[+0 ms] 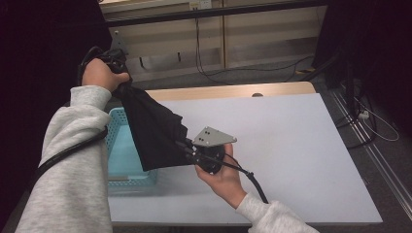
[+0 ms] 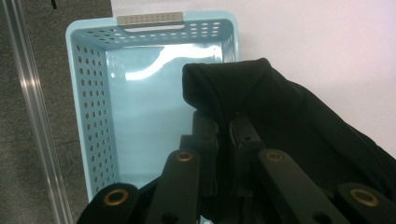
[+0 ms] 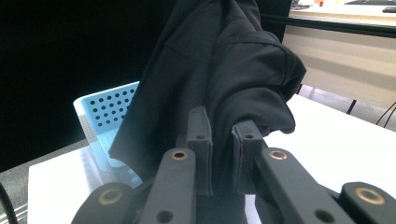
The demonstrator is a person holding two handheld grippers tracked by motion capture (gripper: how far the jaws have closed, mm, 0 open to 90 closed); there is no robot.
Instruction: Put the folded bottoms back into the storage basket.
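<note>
A black cloth hangs stretched between my two grippers, above the table's left side. My left gripper is raised high at the far left and is shut on the cloth's upper end. My right gripper is lower, over the table near its front, and is shut on the cloth's lower edge. In the left gripper view the cloth drapes over the jaws above a light blue perforated basket. The basket sits at the table's left edge, partly hidden behind the cloth.
The white table top spreads to the right of the cloth. The blue basket looks empty inside. Beyond the table stand wooden panels with cables on the grey floor. A metal rail runs beside the basket.
</note>
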